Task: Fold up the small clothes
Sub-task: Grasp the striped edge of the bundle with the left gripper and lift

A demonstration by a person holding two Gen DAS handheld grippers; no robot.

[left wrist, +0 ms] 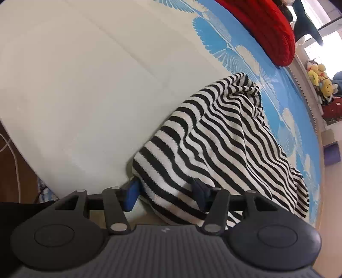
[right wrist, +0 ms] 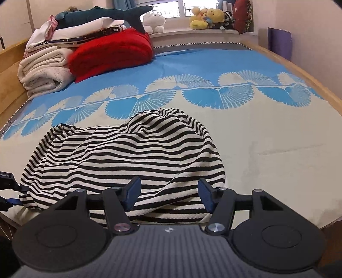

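Lying rumpled: striped garment (right wrist: 128, 154)

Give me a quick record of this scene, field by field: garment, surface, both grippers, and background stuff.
garment: striped top, crumpled, unfolded, near the bed's front edge
surface: blue and cream bedsheet
left gripper: fingers apart, astride the garment's edge
right gripper: fingers apart over the hem
background: red blanket, folded white bedding, plush toys on the sill

Bedroom, daylight from the far window (right wrist: 162, 8).
Wood-framed bed (right wrist: 299, 70), blue-cream sheet (right wrist: 213, 62); plush toys (right wrist: 209, 18) on the sill, pale walls, wood floor (left wrist: 12, 171).
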